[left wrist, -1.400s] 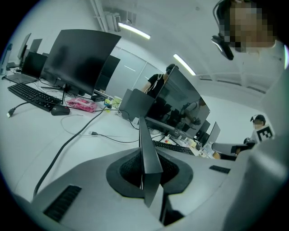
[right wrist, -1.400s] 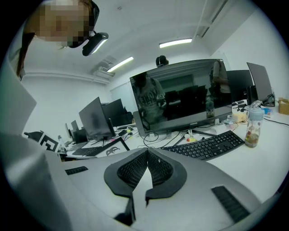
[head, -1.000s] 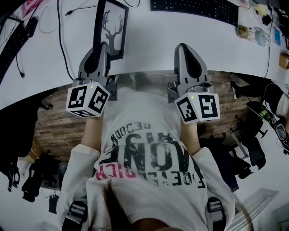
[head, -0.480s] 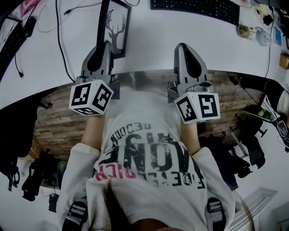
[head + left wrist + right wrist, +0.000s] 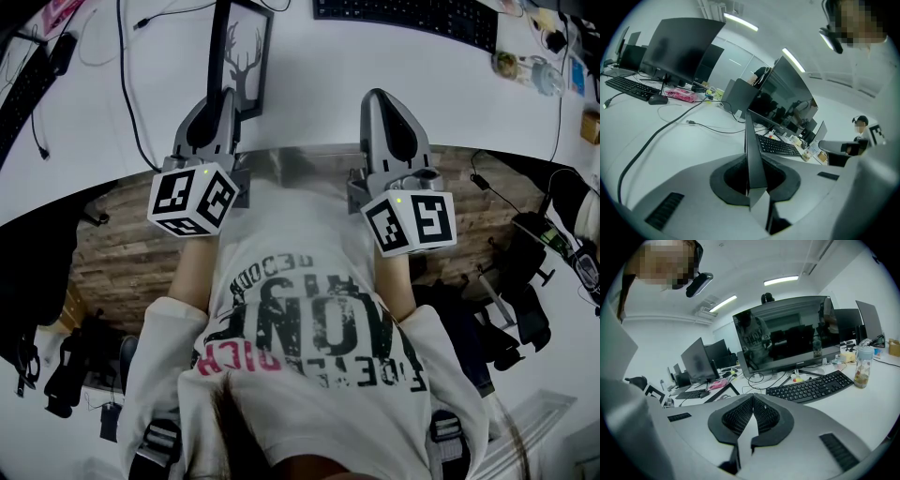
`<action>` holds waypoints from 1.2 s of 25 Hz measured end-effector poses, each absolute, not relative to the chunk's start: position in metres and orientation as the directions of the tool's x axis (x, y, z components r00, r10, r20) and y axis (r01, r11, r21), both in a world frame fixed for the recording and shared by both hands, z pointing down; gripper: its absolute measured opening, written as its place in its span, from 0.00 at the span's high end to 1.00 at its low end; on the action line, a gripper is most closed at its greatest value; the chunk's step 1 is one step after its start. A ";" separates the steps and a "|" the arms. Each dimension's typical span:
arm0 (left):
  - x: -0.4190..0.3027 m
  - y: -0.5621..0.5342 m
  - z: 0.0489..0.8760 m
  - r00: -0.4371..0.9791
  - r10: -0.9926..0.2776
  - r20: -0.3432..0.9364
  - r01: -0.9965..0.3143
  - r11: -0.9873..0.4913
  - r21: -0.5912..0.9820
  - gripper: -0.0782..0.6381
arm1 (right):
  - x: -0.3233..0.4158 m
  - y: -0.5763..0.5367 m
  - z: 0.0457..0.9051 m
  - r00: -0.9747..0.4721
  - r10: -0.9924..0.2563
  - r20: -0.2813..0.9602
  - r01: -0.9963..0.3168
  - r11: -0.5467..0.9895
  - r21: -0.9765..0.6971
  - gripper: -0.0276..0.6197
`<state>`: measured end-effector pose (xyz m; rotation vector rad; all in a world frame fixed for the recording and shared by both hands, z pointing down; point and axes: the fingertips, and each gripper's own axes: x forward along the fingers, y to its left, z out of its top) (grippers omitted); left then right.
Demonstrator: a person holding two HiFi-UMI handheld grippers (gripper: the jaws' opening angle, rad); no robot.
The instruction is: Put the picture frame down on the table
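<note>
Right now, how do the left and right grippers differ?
The left gripper is shut on the picture frame, whose edge stands between its jaws; the right gripper is shut on nothing. The left gripper faces the frame edge-on; the right gripper faces a keyboard. Both reach over the white table.
</note>
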<state>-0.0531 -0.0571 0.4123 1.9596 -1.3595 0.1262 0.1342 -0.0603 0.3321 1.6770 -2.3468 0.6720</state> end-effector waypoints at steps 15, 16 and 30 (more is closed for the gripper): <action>-0.061 -0.055 0.428 0.422 -0.750 0.510 -0.849 -0.130 0.511 0.84 | 0.129 -0.061 0.333 -0.360 -0.844 0.398 -0.927 0.275 -0.255 0.96; -0.062 -0.055 0.429 0.419 -0.749 0.514 -0.850 -0.125 0.511 0.84 | 0.129 -0.062 0.333 -0.362 -0.843 0.398 -0.926 0.277 -0.255 0.96; -0.080 -0.057 0.447 0.374 -0.746 0.551 -0.869 -0.075 0.488 0.81 | 0.120 -0.068 0.336 -0.375 -0.836 0.401 -0.922 0.292 -0.255 0.96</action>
